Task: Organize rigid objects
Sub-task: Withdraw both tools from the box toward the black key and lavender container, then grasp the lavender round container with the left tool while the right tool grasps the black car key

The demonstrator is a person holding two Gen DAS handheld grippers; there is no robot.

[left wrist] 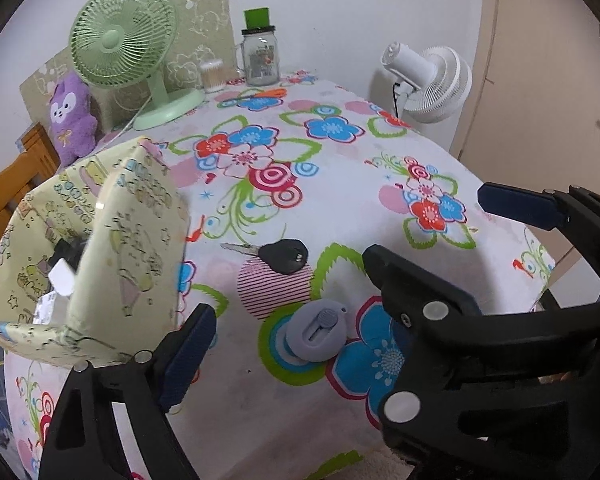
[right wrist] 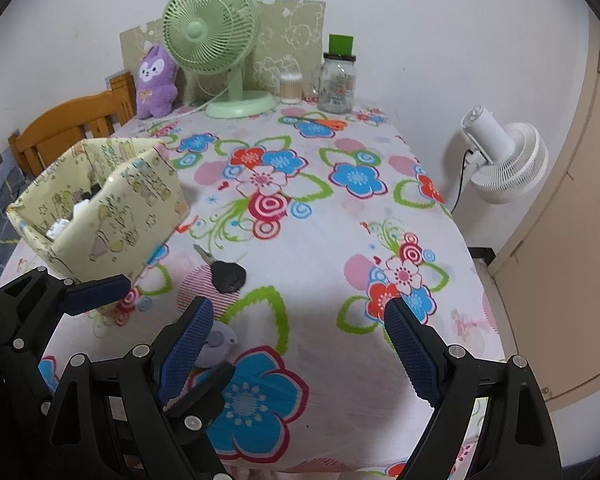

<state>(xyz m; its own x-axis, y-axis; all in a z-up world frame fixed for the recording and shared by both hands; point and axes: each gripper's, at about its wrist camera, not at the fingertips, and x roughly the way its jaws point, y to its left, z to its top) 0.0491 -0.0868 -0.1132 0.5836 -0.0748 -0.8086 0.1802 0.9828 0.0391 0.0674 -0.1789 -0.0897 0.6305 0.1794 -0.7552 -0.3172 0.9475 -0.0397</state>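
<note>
A round grey gadget with a slider (left wrist: 320, 330) lies on the flowered tablecloth (left wrist: 340, 184), near the front edge. My left gripper (left wrist: 300, 320) hangs over it, jaws wide; the blue pad (left wrist: 190, 350) stands clear of it. A black-headed car key (left wrist: 286, 256) lies just beyond. A pale yellow patterned box (left wrist: 140, 240) at the left holds small white and black items. My right gripper (right wrist: 298, 308) is open over bare cloth, right of the grey gadget (right wrist: 220, 346) and key (right wrist: 228, 274); its left finger crosses over the left gripper's right finger.
At the back stand a green desk fan (right wrist: 210, 36), a glass jar with a green lid (right wrist: 336, 80), a cotton-swab tub (right wrist: 291, 88) and a purple plush (right wrist: 156, 80). A white fan (right wrist: 504, 168) stands off the table's right edge. A wooden chair (right wrist: 72, 120) is at the left.
</note>
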